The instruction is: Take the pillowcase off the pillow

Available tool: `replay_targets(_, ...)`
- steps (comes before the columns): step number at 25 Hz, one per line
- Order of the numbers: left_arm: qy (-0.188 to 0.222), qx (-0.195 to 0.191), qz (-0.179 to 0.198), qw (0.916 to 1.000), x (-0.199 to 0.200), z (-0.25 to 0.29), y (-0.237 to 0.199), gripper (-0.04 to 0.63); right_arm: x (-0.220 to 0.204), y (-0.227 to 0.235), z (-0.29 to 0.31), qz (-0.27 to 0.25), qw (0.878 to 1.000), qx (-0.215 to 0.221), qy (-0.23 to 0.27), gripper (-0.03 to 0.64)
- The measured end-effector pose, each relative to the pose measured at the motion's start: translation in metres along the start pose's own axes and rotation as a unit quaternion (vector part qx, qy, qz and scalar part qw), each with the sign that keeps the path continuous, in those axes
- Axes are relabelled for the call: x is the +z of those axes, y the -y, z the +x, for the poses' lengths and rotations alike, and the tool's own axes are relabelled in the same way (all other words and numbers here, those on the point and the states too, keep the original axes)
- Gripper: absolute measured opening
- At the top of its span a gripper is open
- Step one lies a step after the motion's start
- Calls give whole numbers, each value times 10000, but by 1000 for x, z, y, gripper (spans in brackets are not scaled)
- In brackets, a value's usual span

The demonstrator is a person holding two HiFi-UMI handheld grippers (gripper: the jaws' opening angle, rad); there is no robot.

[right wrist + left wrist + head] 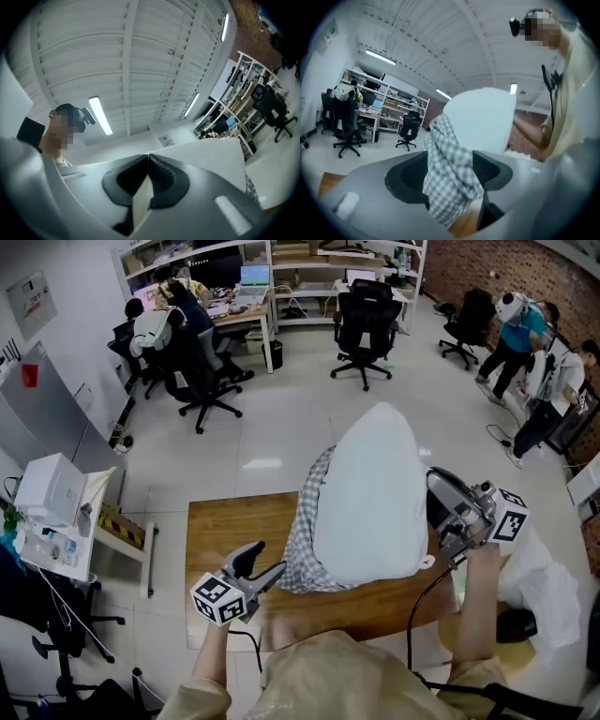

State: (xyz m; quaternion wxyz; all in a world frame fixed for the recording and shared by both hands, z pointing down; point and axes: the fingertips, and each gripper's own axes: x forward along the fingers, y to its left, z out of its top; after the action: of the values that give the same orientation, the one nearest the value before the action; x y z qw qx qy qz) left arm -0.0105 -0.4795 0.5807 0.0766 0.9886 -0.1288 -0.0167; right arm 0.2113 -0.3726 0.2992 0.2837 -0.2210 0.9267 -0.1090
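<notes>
The white pillow [370, 493] stands upright on the wooden bench [225, 521]. The checked pillowcase [307, 538] is bunched around its lower left part, and most of the pillow is already bare.

The left gripper [270, 574] is low at the left, just beside the bunched cloth. Its fingers [408, 177] are spread apart; in the left gripper view the checked cloth hangs between them, but they are not pressing on it.

The right gripper [434, 491] is at the right edge of the pillow. Its fingers [165, 177] are clenched on a fold of the white pillow.
</notes>
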Motion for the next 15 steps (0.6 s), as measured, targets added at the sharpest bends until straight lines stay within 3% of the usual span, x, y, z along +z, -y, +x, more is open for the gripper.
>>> replay_targets(2,554,-108,-486,9972,38,12,-15,286,-10,-1,-6,56,9999,-30,-84,3)
replay_targets(4,700,-155,-583,9957,65,41,-27,267,-22,-15,-5,-57,9993,159,-325,3)
replay_targets(7,233,-409,-690,9965,72,111,-50,269,-38,-46,-2,-451,9940,626,-781,5)
replay_targets(9,-248,-660,-1115,9913,56,156,-69,299,-51,-57,1,-690,9890,865,-981,5)
replay_targets(11,-784,-883,-1312,9843,35,180,-84,286,-70,-55,11,-782,9865,959,-1071,5)
replay_targets(12,-1041,-974,-1246,9819,25,185,-89,237,-77,-52,18,-764,9866,952,-1080,5)
replay_targets(14,-1519,-877,-827,9810,3,194,-95,13,-78,-50,27,-677,9890,841,-1014,5)
replay_targets(15,-1767,-631,-476,9811,-11,201,-101,9,-73,-50,29,-644,9908,732,-939,4)
